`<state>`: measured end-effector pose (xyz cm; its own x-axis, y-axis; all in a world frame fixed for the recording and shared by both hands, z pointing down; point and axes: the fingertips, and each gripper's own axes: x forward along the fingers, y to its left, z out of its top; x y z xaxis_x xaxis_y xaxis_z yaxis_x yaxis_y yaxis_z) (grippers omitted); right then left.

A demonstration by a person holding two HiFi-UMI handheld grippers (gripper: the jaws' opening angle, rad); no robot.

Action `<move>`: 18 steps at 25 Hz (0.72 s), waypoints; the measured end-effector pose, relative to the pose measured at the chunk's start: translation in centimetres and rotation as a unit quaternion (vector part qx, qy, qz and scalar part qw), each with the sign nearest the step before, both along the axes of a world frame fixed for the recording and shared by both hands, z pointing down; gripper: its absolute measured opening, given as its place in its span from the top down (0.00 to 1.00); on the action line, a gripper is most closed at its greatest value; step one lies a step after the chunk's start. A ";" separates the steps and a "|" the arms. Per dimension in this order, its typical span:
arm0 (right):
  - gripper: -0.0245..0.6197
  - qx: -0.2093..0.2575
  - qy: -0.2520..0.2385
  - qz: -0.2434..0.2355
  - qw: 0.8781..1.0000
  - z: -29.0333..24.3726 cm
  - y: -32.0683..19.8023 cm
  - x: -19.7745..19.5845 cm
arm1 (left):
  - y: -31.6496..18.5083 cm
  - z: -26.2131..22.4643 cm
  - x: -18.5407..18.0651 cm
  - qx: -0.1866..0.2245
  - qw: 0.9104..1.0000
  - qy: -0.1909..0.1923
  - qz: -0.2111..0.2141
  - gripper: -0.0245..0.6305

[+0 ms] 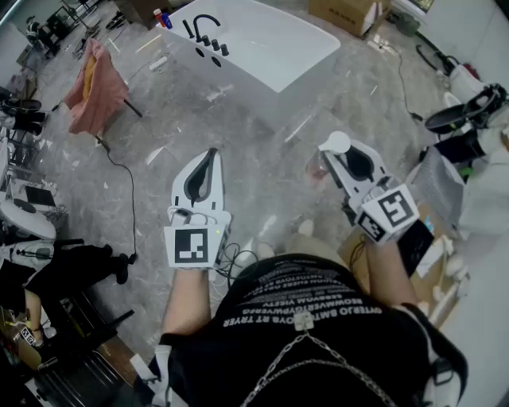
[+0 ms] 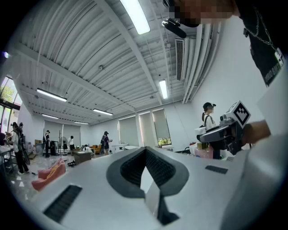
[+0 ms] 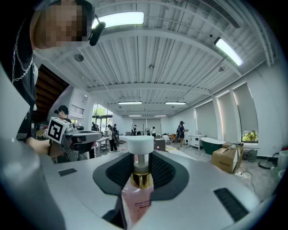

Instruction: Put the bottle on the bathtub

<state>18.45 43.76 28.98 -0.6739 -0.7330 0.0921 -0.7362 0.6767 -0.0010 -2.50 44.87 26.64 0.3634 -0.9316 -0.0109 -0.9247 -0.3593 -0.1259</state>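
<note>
A pink bottle (image 1: 317,168) with a gold collar and a white pump cap (image 1: 336,143) is held in my right gripper (image 1: 338,156), which is shut on it. In the right gripper view the bottle (image 3: 137,197) stands upright between the dark pads. The white bathtub (image 1: 270,40), with a black faucet (image 1: 204,32) on its left end, lies ahead on the grey floor, well apart from both grippers. My left gripper (image 1: 209,154) is shut with nothing in it; its pads (image 2: 157,168) meet in the left gripper view. The right gripper (image 2: 225,131) also shows there.
A pink cloth (image 1: 95,86) hangs over a stand at the left, with a black cable running across the floor. A cardboard box (image 1: 347,13) sits behind the bathtub. Equipment crowds both sides. Several people stand far off in the gripper views.
</note>
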 end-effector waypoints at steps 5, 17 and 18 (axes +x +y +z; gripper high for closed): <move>0.81 -0.018 0.000 -0.003 1.000 0.5 0.5 -1.0 | 0.3 0.2 -1.6 -0.006 1.000 0.014 -0.004 0.96; 0.81 0.004 -0.011 0.022 1.000 -0.5 1.6 -1.5 | 2.2 0.6 -4.1 -0.013 1.000 0.006 -0.012 0.96; 0.81 0.005 -0.013 0.024 1.000 -0.6 1.8 -1.4 | 2.4 0.5 -4.2 -0.011 1.000 0.008 -0.012 0.96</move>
